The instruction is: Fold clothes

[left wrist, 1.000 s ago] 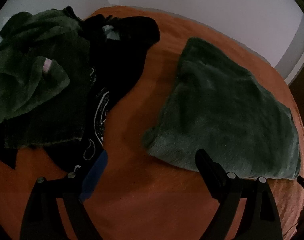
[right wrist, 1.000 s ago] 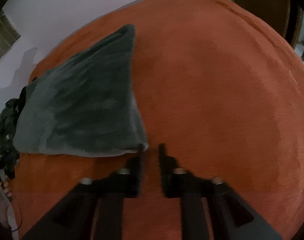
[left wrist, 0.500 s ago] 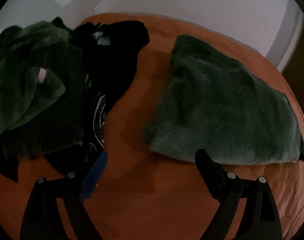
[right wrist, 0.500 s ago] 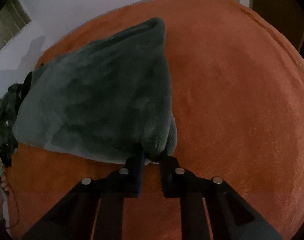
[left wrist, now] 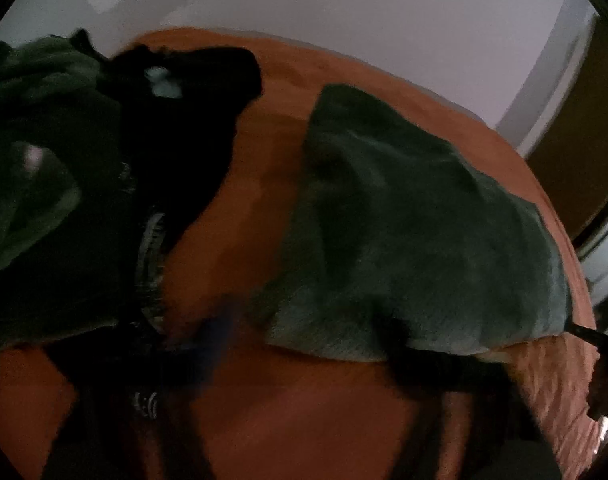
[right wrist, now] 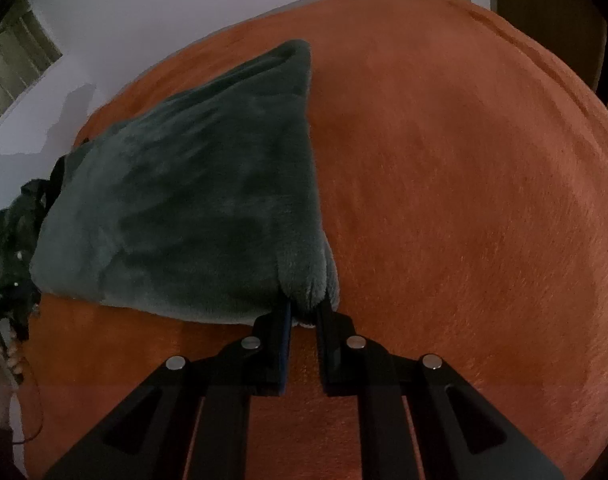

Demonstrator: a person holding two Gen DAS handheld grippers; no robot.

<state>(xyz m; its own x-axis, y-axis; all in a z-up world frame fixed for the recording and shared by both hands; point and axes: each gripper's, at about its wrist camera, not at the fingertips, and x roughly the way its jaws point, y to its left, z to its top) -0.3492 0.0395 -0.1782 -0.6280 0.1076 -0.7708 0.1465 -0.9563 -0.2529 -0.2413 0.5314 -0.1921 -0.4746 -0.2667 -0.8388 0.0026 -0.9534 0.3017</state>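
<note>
right gripper (right wrist: pixel 304 312) pinches the green fleece's (right wrist: pixel 192 208) near corner; left side blurred.

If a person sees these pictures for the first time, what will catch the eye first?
First, the grey-green fleece blanket lying folded on the orange bedspread, its near corner pinched by the right tongs. Next, the dark heap of unfolded clothes to the blanket's left in the left wrist view. There the left tongs, blurred, are closing at the blanket's near edge.

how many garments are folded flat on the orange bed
1: the grey-green fleece, mid-bed, its near corner pinched by the right gripper. The dark heap at left is unfolded.
</note>
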